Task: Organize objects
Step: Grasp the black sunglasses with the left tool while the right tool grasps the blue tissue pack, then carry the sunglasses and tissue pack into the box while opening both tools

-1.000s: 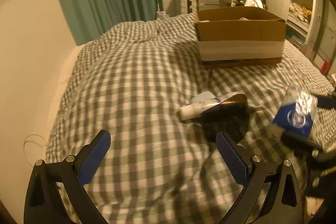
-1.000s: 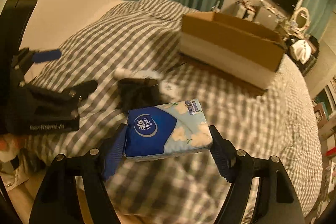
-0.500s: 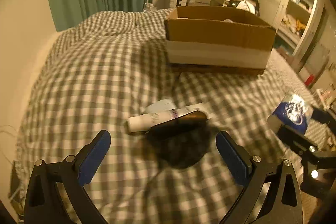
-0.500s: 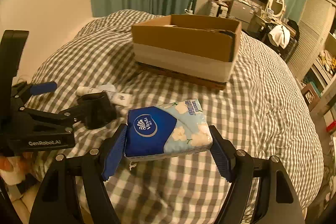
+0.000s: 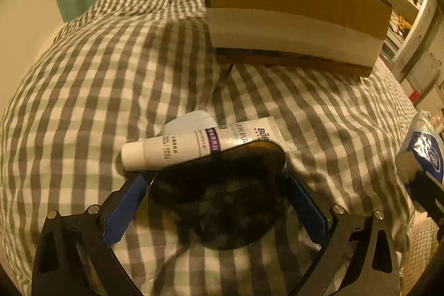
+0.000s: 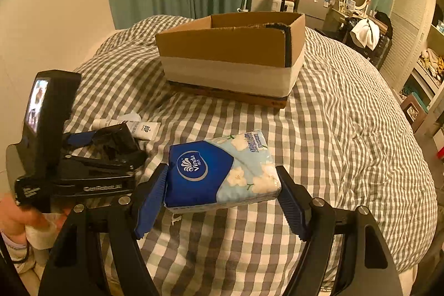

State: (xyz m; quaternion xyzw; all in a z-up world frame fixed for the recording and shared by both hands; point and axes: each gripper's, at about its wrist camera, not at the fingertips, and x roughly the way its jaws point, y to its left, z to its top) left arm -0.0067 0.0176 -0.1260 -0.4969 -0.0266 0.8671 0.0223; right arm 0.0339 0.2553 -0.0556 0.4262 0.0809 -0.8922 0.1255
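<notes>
My right gripper (image 6: 222,193) is shut on a blue and white Vinda tissue pack (image 6: 222,171) and holds it above the checked bed cover. The pack also shows at the right edge of the left wrist view (image 5: 424,149). My left gripper (image 5: 216,201) is open, its fingers on either side of a dark, glossy flat object (image 5: 222,185) that lies on the bed. A white tube with a purple band (image 5: 194,143) leans on that object's far edge. The left gripper (image 6: 105,151) also shows in the right wrist view, low on the bed beside the tube (image 6: 138,126).
An open cardboard box (image 6: 233,54) with a white band stands on the bed behind the objects; it also shows in the left wrist view (image 5: 294,18). Green curtains, a desk with a mirror and shelves lie beyond. The bed drops off at the right.
My left gripper has moved forward and down until its fingers straddle the dark object. My right gripper has kept the tissue pack and swung to face the box.
</notes>
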